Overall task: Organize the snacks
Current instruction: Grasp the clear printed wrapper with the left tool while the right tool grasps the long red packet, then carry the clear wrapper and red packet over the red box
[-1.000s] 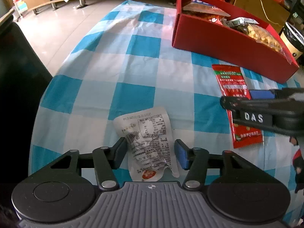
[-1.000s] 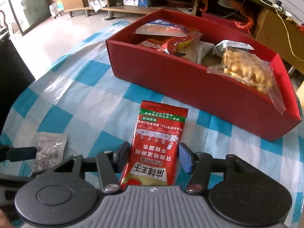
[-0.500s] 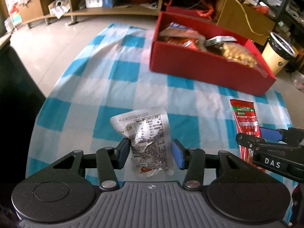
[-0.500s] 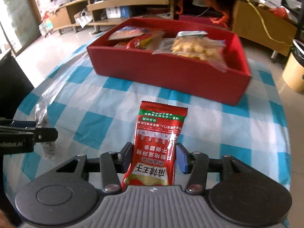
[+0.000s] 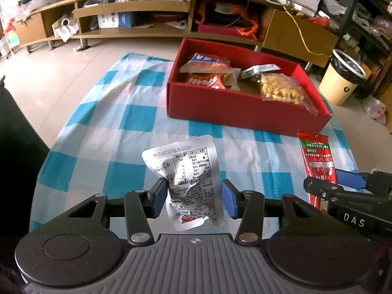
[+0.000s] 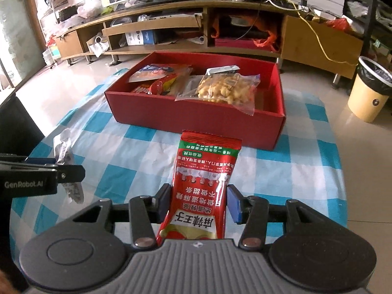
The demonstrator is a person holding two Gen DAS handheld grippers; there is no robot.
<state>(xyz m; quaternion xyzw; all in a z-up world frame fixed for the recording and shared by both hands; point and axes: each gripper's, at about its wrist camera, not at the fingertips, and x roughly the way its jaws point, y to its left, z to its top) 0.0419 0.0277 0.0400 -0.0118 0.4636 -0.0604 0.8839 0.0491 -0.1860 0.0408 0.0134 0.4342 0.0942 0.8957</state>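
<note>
My left gripper (image 5: 194,199) is shut on a silver snack packet (image 5: 188,178) and holds it above the checked tablecloth (image 5: 110,132). My right gripper (image 6: 199,203) is shut on a red snack packet (image 6: 204,183), also lifted; this packet shows at the right in the left wrist view (image 5: 316,161). The red box (image 5: 245,112) stands farther back on the cloth and holds several snack bags, among them a clear bag of yellow puffs (image 6: 226,89). The box also shows in the right wrist view (image 6: 196,112). The left gripper appears at the left edge of the right wrist view (image 6: 41,175).
A low wooden TV stand (image 5: 147,12) with clutter runs along the far wall. A yellow bin (image 5: 343,78) with a black liner stands on the floor at the right. A dark object (image 5: 14,147) borders the table's left side.
Both grippers have closed on their packets and lifted them off the cloth. Both have pulled back and up, so the red box looks farther away.
</note>
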